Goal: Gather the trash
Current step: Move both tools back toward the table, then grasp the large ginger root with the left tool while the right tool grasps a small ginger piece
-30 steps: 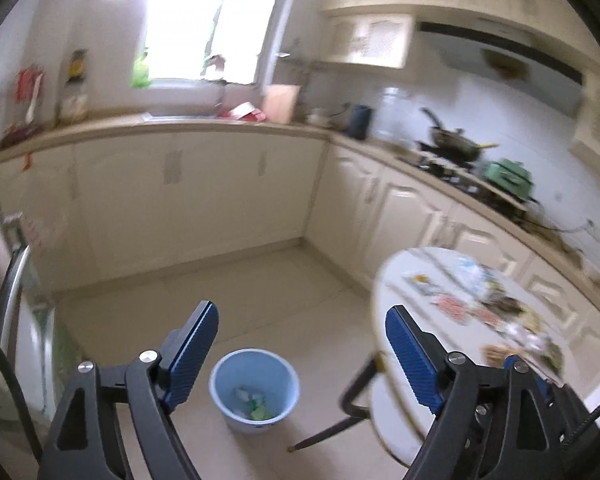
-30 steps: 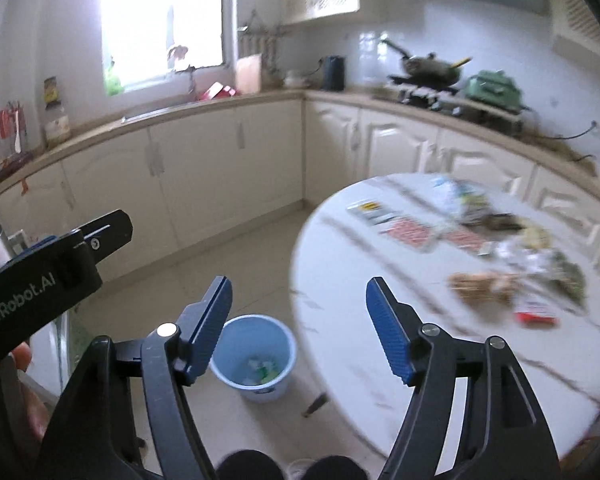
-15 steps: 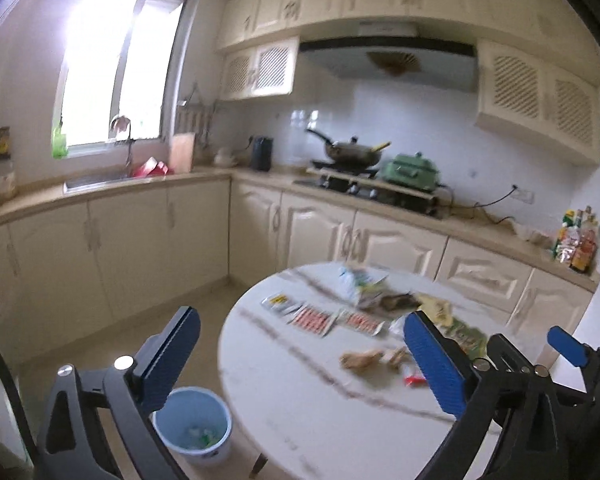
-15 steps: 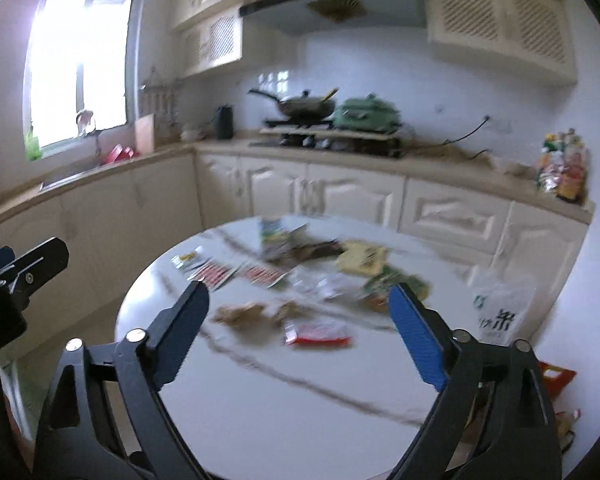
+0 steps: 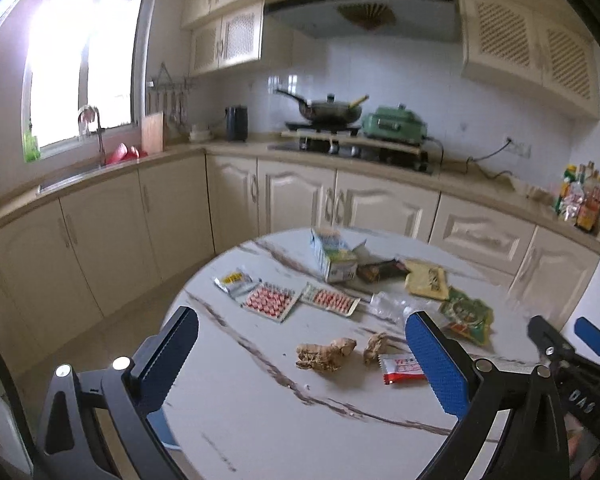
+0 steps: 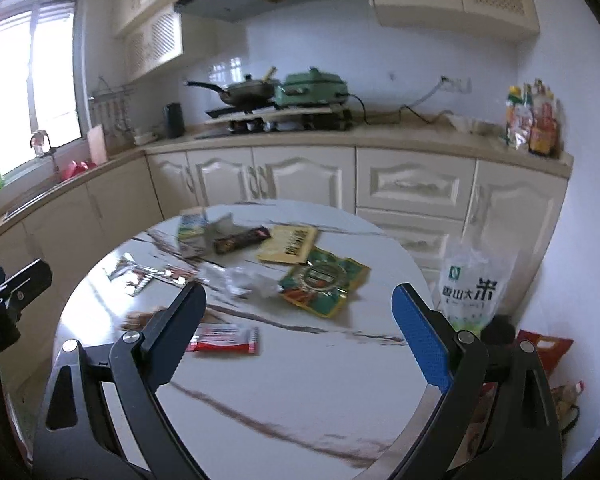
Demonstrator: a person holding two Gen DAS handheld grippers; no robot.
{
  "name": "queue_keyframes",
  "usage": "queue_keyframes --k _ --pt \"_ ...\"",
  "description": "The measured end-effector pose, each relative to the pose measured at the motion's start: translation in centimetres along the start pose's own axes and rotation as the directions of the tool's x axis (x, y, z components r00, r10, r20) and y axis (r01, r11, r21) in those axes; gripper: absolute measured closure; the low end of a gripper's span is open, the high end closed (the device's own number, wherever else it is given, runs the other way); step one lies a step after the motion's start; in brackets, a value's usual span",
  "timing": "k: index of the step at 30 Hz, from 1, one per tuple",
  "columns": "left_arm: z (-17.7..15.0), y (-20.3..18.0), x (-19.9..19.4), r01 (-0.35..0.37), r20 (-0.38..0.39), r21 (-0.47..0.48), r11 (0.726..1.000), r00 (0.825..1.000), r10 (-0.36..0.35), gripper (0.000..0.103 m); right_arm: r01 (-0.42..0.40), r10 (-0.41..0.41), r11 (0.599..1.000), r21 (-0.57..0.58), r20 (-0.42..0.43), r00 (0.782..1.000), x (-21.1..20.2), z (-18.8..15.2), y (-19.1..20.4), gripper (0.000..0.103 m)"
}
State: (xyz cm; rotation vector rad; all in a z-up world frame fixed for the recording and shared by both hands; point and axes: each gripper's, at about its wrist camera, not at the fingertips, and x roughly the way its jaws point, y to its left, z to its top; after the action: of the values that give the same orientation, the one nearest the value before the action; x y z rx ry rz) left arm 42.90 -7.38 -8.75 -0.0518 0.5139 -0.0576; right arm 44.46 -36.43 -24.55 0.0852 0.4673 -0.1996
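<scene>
I hold both tools over the near edge of the round marble tabletop [image 5: 284, 432]. The left tool [image 5: 300, 360] has its jaws spread wide with nothing between the pads. The right tool [image 6: 296, 334] is likewise spread wide and empty; its blue pads hang above bare marble.

Nearest to the tools, the trash lies on the tabletop. A red-and-white wrapper [image 6: 224, 338] lies flat just beyond the right tool's left pad. In the left view it [image 5: 402, 366] sits beside the left tool's right pad, with two brown crumpled lumps [image 5: 326, 354] just to its left.

Farther out, two blister packs of red pills [image 5: 270, 300] lie side by side, and a small silver sachet [image 5: 234, 282] lies just beyond them. A crumpled clear plastic film [image 6: 244, 280] lies near the centre, beside a green foil packet [image 6: 322, 280]. Beyond these lie a yellow packet [image 6: 288, 246], a dark bar wrapper [image 6: 240, 240] and an opened carton [image 5: 334, 256].

Past the tabletop, a white printed bag [image 6: 474, 280] stands on the floor at right. A wok [image 5: 326, 106] and a green cooker [image 5: 394, 122] sit on the far kitchen counter.
</scene>
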Motion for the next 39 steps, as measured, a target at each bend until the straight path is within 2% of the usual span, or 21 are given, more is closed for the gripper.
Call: queue_keyframes --k 3,8,10,13,16,18,21,22,23,24,26,27,31,35,37,39 --pt "0.6 -0.1 3.9 0.001 -0.07 -0.007 1.0 0.998 -0.002 0.001 0.02 -0.019 1.0 0.016 -0.036 0.999 2.2 -0.2 -0.9 0.009" --pt "1.0 -0.3 8.5 0.02 -0.14 -0.004 1.0 0.99 -0.02 0.001 0.033 -0.031 0.999 0.012 -0.102 0.994 5.8 -0.5 -1.2 0.009" --pt "1.0 -0.4 10.8 0.028 -0.184 0.008 1.0 0.983 -0.026 0.001 0.036 -0.035 0.999 0.006 -0.117 0.993 6.7 -0.5 -1.1 0.009" --pt "0.5 -0.6 14.0 0.023 -0.271 0.034 0.999 0.963 -0.013 0.001 0.047 -0.045 0.999 0.005 -0.147 0.988 8.1 -0.6 -1.3 0.009" --pt "0.2 -0.6 16.8 0.012 -0.356 0.04 0.999 0.934 0.003 0.004 0.055 -0.054 0.998 0.0 -0.176 0.983 9.4 -0.7 -1.2 0.009" --pt "0.2 -0.6 18.3 0.008 -0.393 0.04 0.999 0.92 0.008 0.007 0.05 -0.05 0.999 -0.006 -0.191 0.98 10.1 -0.8 -1.0 0.009" --pt "0.2 -0.7 20.2 0.014 -0.422 0.049 0.999 0.906 0.007 0.012 0.038 -0.039 0.999 -0.011 -0.213 0.976 11.0 -0.9 -0.4 0.009" --pt "0.0 -0.9 20.9 0.022 -0.438 0.059 0.998 0.899 0.006 0.018 0.036 -0.038 0.999 -0.014 -0.217 0.976 11.2 -1.0 -0.3 0.009" --pt "-0.1 -1.0 21.4 0.028 -0.444 0.069 0.997 0.896 0.006 0.017 0.034 -0.038 0.999 -0.021 -0.221 0.975 11.4 -1.0 0.0 0.009" --pt "0.0 -1.1 21.7 0.031 -0.425 0.078 0.997 0.905 0.005 0.022 0.033 -0.038 0.999 -0.025 -0.229 0.973 11.7 -1.2 0.2 0.009" --pt "0.4 -1.3 22.0 0.052 -0.413 0.081 0.995 0.911 -0.014 0.033 0.032 -0.037 0.999 -0.024 -0.235 0.971 12.0 -1.3 0.3 0.009" --pt "0.5 -1.4 22.1 0.061 -0.405 0.084 0.995 0.914 -0.022 0.047 0.035 -0.039 0.999 -0.022 -0.24 0.97 12.2 -1.4 0.3 0.009" --pt "0.2 -1.5 22.6 0.088 -0.393 0.087 0.992 0.918 -0.047 0.048 0.065 -0.063 0.998 -0.004 -0.266 0.962 13.0 -1.5 -0.5 0.009" --pt "0.3 -0.6 21.7 0.085 -0.353 0.056 0.995 0.934 -0.06 0.048 0.099 -0.086 0.995 0.031 -0.283 0.955 13.6 -1.3 -1.6 0.009" --pt "0.5 -0.1 21.0 0.08 -0.343 0.046 0.996 0.938 -0.059 0.048 0.087 -0.071 0.995 0.038 -0.303 0.95 14.0 -1.2 -1.7 0.009" --pt "0.6 0.7 20.2 0.068 -0.334 0.038 0.997 0.941 -0.052 0.048 0.033 -0.017 0.999 0.042 -0.329 0.944 13.9 -1.3 -1.0 0.01"
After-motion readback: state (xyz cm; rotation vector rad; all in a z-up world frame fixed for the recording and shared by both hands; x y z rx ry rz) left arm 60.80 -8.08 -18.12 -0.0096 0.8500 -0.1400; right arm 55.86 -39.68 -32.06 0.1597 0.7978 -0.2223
